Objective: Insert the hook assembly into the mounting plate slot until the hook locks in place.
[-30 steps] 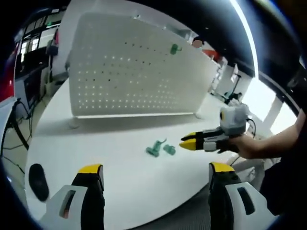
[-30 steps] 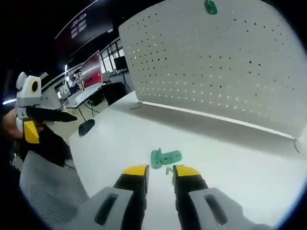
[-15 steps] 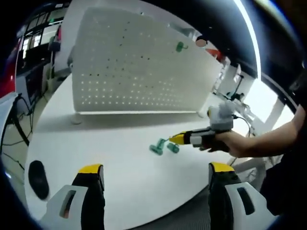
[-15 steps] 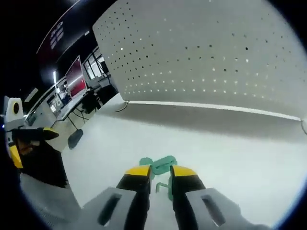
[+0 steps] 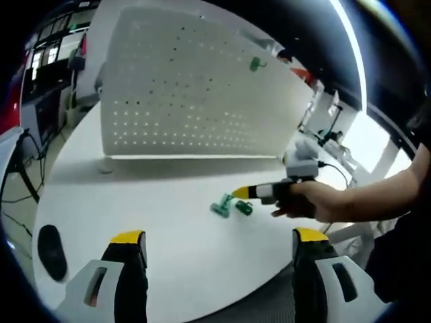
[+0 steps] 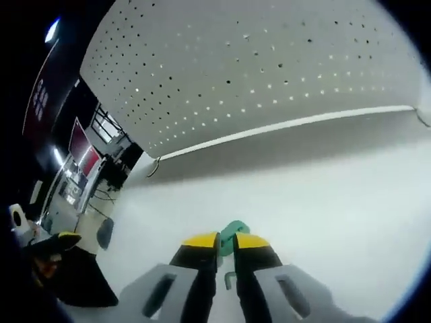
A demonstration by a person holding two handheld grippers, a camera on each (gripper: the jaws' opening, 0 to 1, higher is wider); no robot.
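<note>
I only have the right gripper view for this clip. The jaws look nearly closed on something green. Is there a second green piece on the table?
Observer: Yes. In the left gripper view a second green piece lies on the white table, beside the green hook part at the right gripper tips.
Operator: Anything already on the pegboard?
Observer: One green hook hangs near the top of the pegboard.
Operator: And the left gripper?
Observer: The left gripper is open, holding nothing, well back from the parts.
</note>
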